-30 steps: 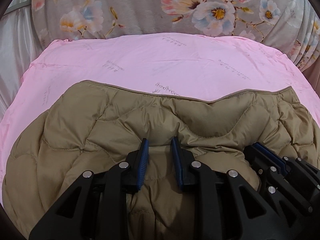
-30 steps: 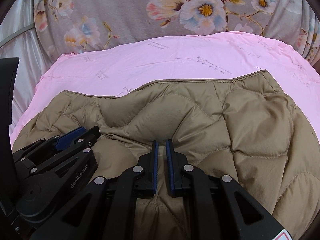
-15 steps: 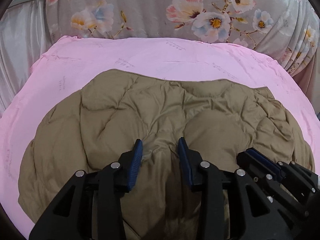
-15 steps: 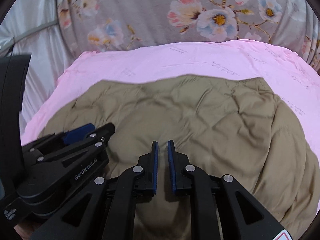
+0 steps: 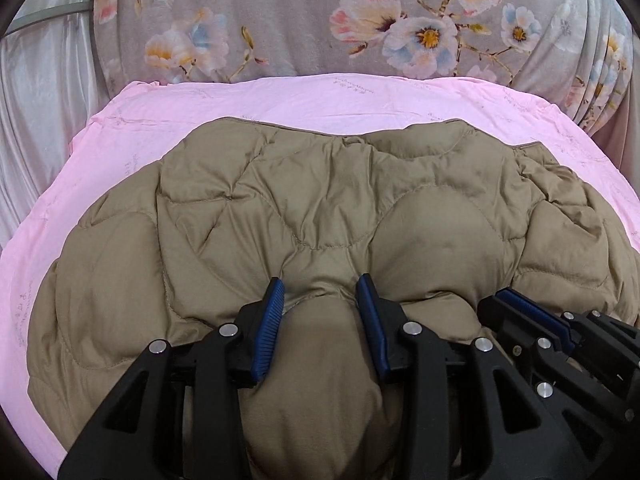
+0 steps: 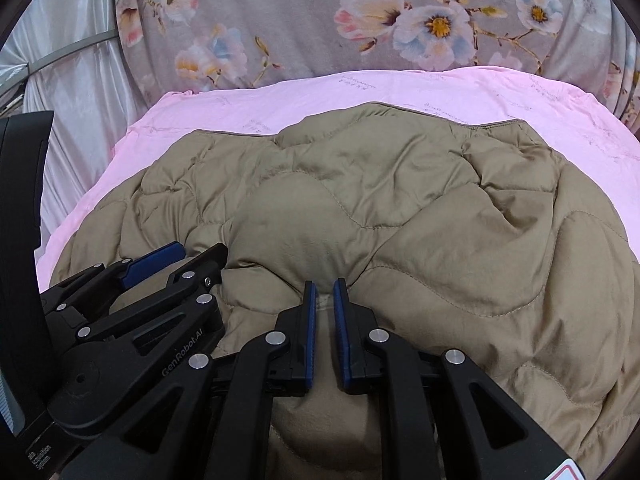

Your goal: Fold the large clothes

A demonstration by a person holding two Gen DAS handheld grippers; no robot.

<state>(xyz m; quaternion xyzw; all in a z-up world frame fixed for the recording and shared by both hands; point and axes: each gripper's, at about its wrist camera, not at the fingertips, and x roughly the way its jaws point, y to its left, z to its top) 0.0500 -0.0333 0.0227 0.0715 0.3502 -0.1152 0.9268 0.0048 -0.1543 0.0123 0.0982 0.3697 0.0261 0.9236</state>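
Your left gripper (image 5: 320, 292) jaws stand apart, jacket (image 5: 320, 200) fabric bulging between. Your right gripper (image 6: 324, 292) jaws pinch a jacket fold above the sheet (image 6: 400, 84).

The quilted jacket (image 5: 320, 208) lies spread on the sheet (image 5: 320, 100), which shows past it at the left, right and far sides. A flowered cloth (image 5: 300, 20) stands behind the sheet at the far end. The left gripper (image 5: 320, 292) sits at the jacket's near edge, with the right gripper (image 6: 324, 292) just beside it on its right. Drapes (image 5: 40, 100) hang at far left.
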